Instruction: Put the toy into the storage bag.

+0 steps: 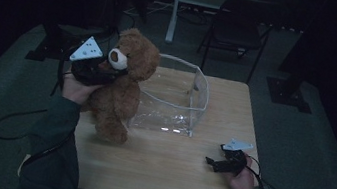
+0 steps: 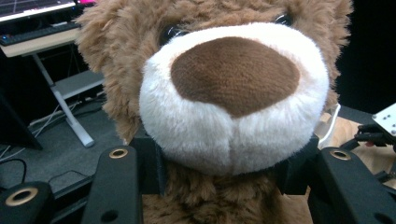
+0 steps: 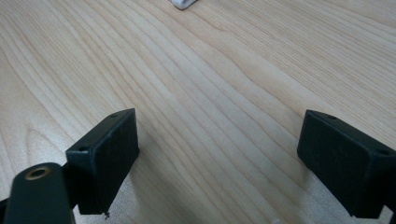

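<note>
Clear bin [image 1: 199,99], wooden table [image 1: 160,166], chair [image 1: 237,26]

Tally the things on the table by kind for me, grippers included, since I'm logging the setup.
Teddy bear: 1
Clear plastic bin: 1
Grippers: 2, the left gripper shut on the bear's neck, the right gripper open over bare wood
Total: 4

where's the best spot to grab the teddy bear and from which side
Grip the teddy bear at the neck, from its face side, as the left tool does: the narrow neck under the wide muzzle fits between the jaws, and the head above keeps it from slipping.
</note>
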The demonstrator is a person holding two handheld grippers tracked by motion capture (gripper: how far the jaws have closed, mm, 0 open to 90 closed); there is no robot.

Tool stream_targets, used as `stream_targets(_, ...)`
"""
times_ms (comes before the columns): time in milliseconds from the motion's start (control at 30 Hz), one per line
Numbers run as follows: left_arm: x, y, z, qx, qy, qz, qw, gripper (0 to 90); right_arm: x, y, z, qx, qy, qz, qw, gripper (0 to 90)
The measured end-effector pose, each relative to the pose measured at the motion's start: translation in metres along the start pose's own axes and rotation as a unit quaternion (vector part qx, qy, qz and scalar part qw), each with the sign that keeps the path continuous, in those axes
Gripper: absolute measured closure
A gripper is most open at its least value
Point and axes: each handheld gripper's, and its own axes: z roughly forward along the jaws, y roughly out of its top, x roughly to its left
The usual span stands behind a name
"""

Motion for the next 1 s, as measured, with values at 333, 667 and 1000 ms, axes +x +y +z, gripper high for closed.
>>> stream_targets(333,0.006,0.006,0.003,0.0,-0.001,0.004,1.0,47.3,0.0,0.0,0.0,0.0,0.0,0.0,1.0,12.0)
stream_targets(667,0.014,0.014,0.005,-0.002,0.002,0.003,1.0,47.3,0.0,0.0,0.0,-0.001,0.0,0.0,1.0,12.0)
stream_targets(1000,0.022,0.027,0.0,-0.009,0.018,0.006,0.9998,47.2,0.0,0.0,0.0,0.0,0.0,-0.001,1.0,12.0)
